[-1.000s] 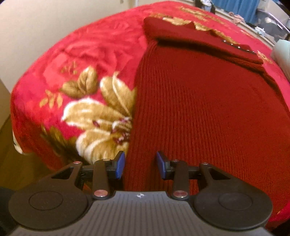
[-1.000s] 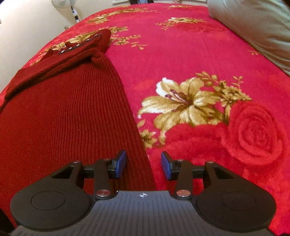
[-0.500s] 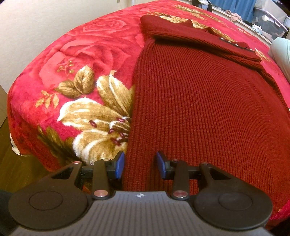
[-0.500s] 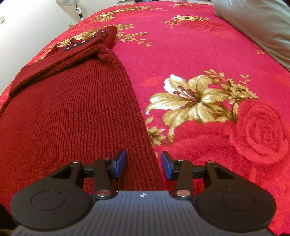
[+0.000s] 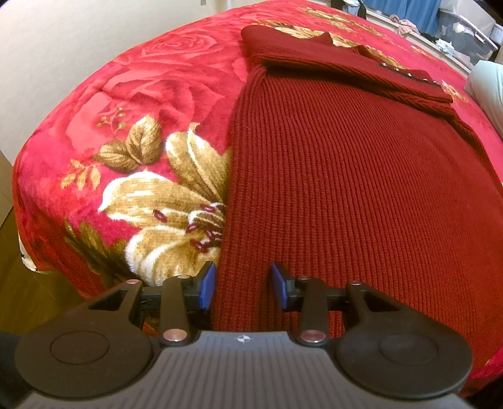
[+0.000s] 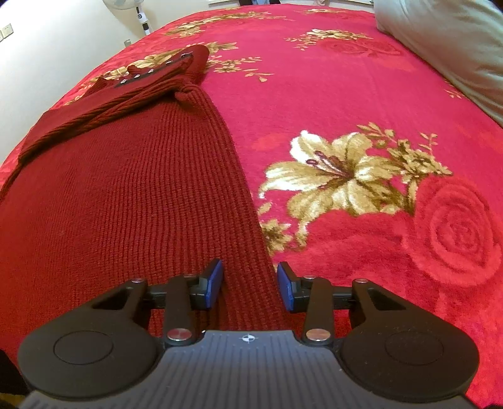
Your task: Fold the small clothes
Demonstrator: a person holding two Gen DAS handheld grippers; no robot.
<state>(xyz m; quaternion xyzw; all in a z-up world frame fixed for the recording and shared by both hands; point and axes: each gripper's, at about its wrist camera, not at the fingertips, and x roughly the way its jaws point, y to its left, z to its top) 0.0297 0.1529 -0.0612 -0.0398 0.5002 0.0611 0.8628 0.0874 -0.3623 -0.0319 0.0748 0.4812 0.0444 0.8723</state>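
A plush red blanket [image 6: 330, 94] printed with cream lilies and roses covered the bed. A pale grey-green pillow [image 6: 446, 47] lay at its far right side. A white standing fan [image 6: 138, 12] stood by the cream wall [image 5: 63, 47].

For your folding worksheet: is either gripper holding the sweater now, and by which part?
Neither holds it. The left gripper straddles the sweater's left bottom corner and the right gripper its right one; the right fingers have just been closing.
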